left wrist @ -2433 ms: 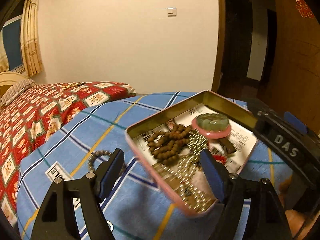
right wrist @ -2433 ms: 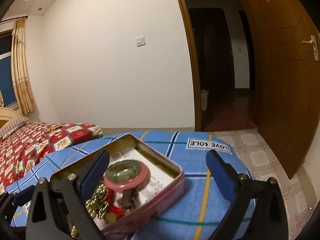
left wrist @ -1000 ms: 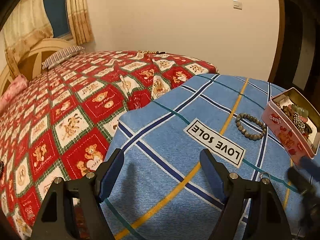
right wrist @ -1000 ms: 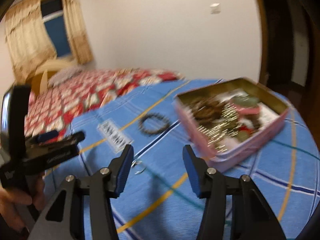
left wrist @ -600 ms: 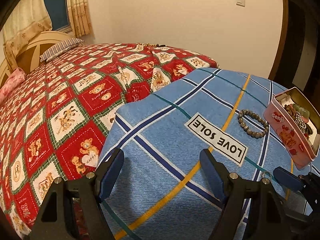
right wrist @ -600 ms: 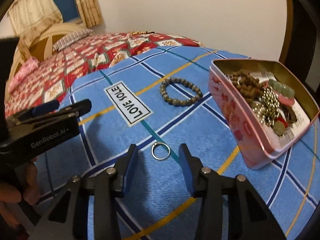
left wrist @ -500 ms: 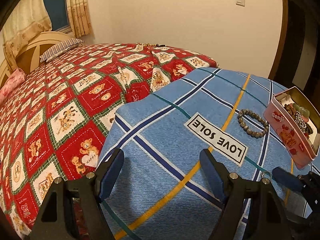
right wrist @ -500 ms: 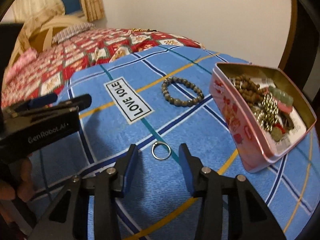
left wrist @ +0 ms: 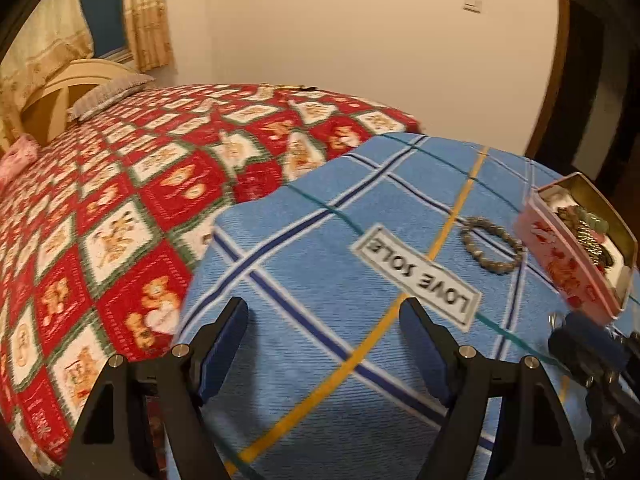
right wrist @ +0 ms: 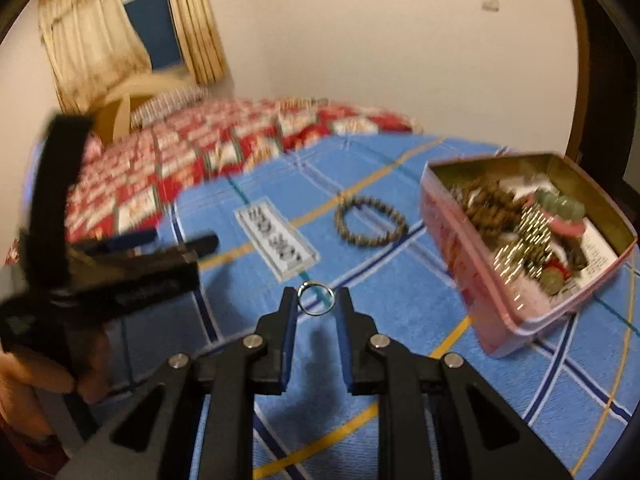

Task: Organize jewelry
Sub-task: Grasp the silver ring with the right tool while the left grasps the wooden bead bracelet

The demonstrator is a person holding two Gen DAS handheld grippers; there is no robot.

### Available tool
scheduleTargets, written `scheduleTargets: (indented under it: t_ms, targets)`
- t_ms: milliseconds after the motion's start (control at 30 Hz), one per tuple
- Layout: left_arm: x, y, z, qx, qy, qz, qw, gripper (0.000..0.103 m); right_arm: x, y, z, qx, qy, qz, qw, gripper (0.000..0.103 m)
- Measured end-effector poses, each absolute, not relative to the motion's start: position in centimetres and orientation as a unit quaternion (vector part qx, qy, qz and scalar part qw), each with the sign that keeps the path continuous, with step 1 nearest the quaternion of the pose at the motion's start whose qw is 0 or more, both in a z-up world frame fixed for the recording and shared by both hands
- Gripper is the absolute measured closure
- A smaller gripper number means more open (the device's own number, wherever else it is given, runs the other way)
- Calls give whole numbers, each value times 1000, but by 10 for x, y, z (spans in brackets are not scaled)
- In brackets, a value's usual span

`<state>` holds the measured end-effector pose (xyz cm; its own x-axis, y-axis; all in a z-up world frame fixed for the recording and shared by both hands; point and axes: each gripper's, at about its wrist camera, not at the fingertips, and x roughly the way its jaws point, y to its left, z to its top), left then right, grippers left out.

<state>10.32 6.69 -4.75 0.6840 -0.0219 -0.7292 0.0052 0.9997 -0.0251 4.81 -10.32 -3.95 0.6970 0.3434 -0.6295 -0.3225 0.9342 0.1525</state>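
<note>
Currently listed, item by item:

1. Right gripper (right wrist: 316, 300): jaws narrowed around a small silver ring (right wrist: 316, 298). The ring sits between the two fingertips at their ends; motion blur makes it impossible to tell whether the pads actually clamp it or whether it lies on the cloth.

2. Left gripper (left wrist: 322, 320): jaws wide apart, nothing between them, held over the blue checked blanket (left wrist: 320, 264) near the blanket's near-left edge, where it meets the red bear-print bedspread (left wrist: 120, 208).

3. Beaded bracelet (right wrist: 371, 221): dull brown-grey beads in a closed loop, lying flat on the blanket, between the "LOVE SOLE" label (right wrist: 276, 240) and the pink tin (right wrist: 472, 264), apart from both.

4. Pink tin: open, without a lid, gold inside, resting toward the blanket's right edge. Contents, heaped and partly blurred: a brown wooden-bead strand (right wrist: 484, 200), a string of small shiny metallic beads (right wrist: 528, 240), a pale green bangle (right wrist: 560, 204) lying on a pink round piece, and a printed paper lining the bottom.

5. Label: white patch with dark lettering, sewn on the blanket just beyond the ring.

6. Surroundings: cream headboard (left wrist: 44, 92), striped pillow (left wrist: 108, 94) and yellow curtains (right wrist: 100, 36) at the bed's far-left end.
</note>
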Motion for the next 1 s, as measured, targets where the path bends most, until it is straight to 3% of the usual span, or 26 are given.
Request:
scheduleTargets:
  t_ms: [400,733,800,867,900,967,1000]
  targets:
    - [141,-22,-42,33,389,-164,906,25,44,-137,-12,25,256,70,964,81]
    - [175,-63,-62,54,432,-167,885,22,50,-166,-6,55,248,38,967,81]
    - [175,-57,-60,38,429,-165,887,33,51,-167,-7,55,251,38,966,81]
    - [176,-47,-59,21,425,-153,892,56,51,-169,-8,59,254,39,965,81]
    - [177,-44,-59,14,424,-150,893,60,51,-170,-8,61,254,41,964,81]
    - [178,-36,-59,-4,425,-150,893,85,51,-170,-9,64,255,41,964,81]
    - [179,-34,-60,-11,425,-153,892,87,51,-170,-9,65,257,42,963,81]
